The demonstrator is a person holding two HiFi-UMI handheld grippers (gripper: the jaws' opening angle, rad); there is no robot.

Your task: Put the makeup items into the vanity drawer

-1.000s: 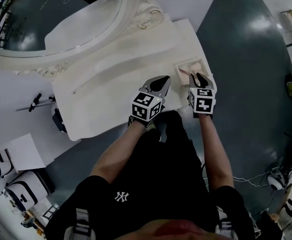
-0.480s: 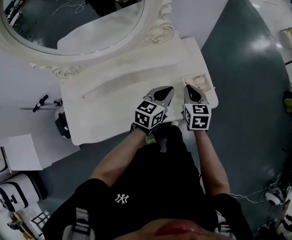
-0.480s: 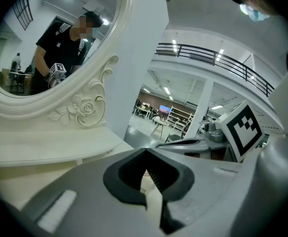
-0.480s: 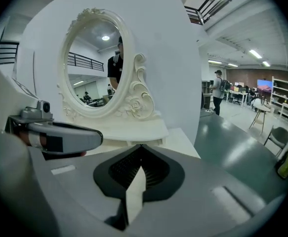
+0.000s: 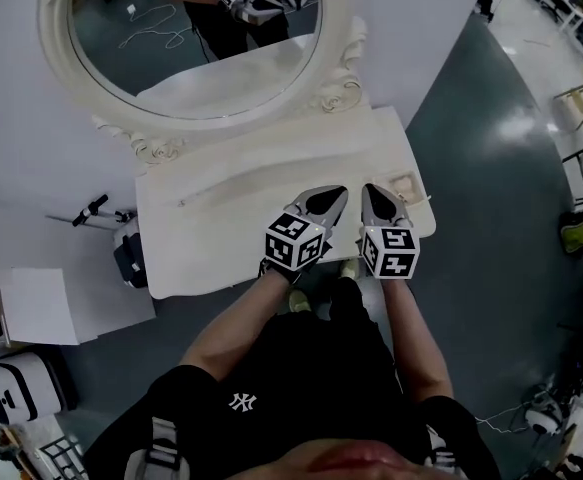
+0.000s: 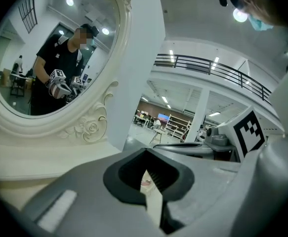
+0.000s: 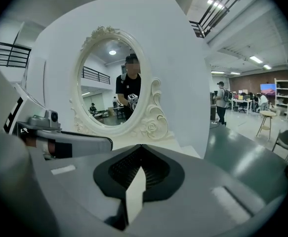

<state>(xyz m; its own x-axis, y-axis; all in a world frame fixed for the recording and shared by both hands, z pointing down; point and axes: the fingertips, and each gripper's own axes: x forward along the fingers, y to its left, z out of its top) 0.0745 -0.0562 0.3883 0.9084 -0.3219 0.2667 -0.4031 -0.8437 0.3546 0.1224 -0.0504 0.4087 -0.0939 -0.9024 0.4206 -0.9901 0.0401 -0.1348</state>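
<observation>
While the left gripper (image 5: 329, 198) and right gripper (image 5: 375, 194) hang closed and empty over the vanity (image 5: 221, 248), its open drawer (image 5: 412, 191) lies just right of them; the shirt logo (image 5: 239, 400) reads "NY".

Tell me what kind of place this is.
Probably a big lab or workshop hall, not a bedroom: the vanity stands on bare grey floor, with shelving and a railed mezzanine behind.

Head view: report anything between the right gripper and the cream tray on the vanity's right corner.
Nothing visible does. The right gripper, fingers shut and empty, hangs left of the small cream square tray, over the white vanity top.
</observation>
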